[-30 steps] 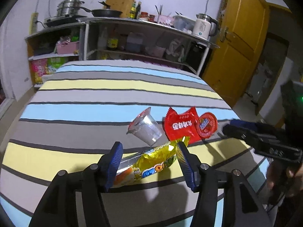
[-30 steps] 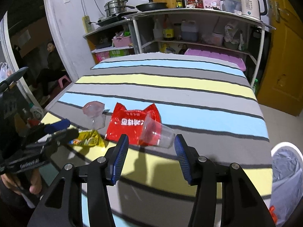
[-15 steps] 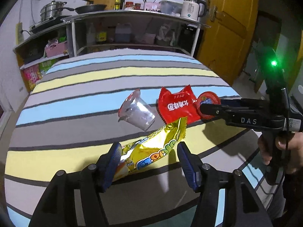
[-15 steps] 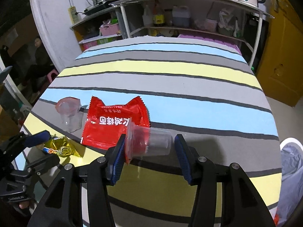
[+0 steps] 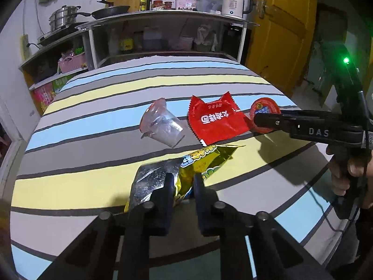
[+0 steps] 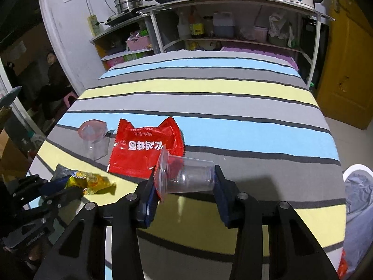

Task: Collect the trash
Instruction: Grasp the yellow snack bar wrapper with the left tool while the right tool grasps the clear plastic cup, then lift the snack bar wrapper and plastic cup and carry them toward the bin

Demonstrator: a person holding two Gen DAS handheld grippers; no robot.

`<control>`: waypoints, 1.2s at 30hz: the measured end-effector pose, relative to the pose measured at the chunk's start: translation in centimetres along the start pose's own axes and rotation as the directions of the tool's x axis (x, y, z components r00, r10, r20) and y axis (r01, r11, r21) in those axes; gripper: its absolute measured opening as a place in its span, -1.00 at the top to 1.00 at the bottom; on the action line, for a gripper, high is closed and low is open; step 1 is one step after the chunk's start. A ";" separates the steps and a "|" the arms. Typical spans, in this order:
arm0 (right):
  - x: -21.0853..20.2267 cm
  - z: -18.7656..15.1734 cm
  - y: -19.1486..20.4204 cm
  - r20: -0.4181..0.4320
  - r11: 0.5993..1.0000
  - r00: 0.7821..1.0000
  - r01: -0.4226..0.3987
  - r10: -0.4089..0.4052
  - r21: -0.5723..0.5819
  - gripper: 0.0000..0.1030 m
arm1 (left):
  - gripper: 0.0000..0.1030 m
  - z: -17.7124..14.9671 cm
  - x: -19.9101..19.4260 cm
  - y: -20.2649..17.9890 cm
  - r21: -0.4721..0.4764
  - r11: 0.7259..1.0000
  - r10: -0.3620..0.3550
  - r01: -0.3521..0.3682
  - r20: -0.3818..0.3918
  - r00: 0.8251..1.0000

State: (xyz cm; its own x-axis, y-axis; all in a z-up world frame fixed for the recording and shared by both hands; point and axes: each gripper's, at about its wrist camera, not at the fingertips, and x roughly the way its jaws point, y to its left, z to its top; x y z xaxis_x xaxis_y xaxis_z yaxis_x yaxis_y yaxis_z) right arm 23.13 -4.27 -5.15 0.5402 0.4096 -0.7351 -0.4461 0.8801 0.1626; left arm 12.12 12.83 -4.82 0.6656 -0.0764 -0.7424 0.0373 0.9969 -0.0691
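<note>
My left gripper (image 5: 183, 182) is shut on a yellow snack wrapper (image 5: 200, 161) and lifts its near end off the striped table (image 5: 93, 121). The wrapper also shows in the right wrist view (image 6: 89, 180). My right gripper (image 6: 184, 179) is shut on a clear plastic cup with a red foil lid (image 6: 186, 175), lying sideways between the jaws. A red snack packet (image 6: 144, 149) lies flat beside it, also in the left wrist view (image 5: 215, 119). A second clear cup (image 5: 160, 126) lies on its side to the left.
A bin with a grey liner (image 6: 356, 186) stands on the floor at the table's right side. Shelves with pots, bottles and a kettle (image 5: 235, 1) stand behind the table. A yellow door (image 5: 279, 28) is at the right. A person (image 6: 52, 74) sits at the far left.
My left gripper has closed on the yellow wrapper and raised its end. My right gripper has closed onto the lidded cup and pulled it toward the near edge.
</note>
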 end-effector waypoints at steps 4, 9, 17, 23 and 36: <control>-1.2 -0.4 -0.1 0.018 1.000 1.000 -0.011 0.011 0.003 0.16 | 0.96 -0.2 -0.4 -0.6 -0.010 1.000 0.007 -0.007 0.008 1.000; -3.0 -1.0 -0.2 0.042 1.000 0.999 -0.010 0.010 -0.004 0.16 | 0.97 -0.2 -1.3 -1.2 -0.048 0.999 0.004 -0.002 0.032 0.999; -6.1 -2.4 -1.5 0.076 1.000 0.997 0.008 -0.009 0.009 0.16 | 0.98 0.3 -2.9 -2.9 -0.104 0.994 -0.022 0.031 0.086 0.996; -8.6 -3.3 -2.8 0.109 0.999 0.994 0.022 -0.025 0.029 0.16 | 0.98 0.9 -3.7 -4.8 -0.092 0.994 -0.040 0.050 0.109 0.993; -12.5 -5.6 -7.1 0.152 0.994 0.986 0.061 -0.075 0.092 0.16 | 0.98 2.4 -4.2 -9.9 -0.037 0.994 -0.095 0.101 0.128 0.987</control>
State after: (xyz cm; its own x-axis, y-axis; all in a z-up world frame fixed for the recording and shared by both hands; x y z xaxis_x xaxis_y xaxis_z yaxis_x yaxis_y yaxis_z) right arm 15.56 -16.98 -0.82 0.6739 0.3744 -0.6369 -0.3449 0.9218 0.1770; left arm 10.71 3.30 0.59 0.7490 -0.1682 -0.6409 0.0766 0.9827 -0.1685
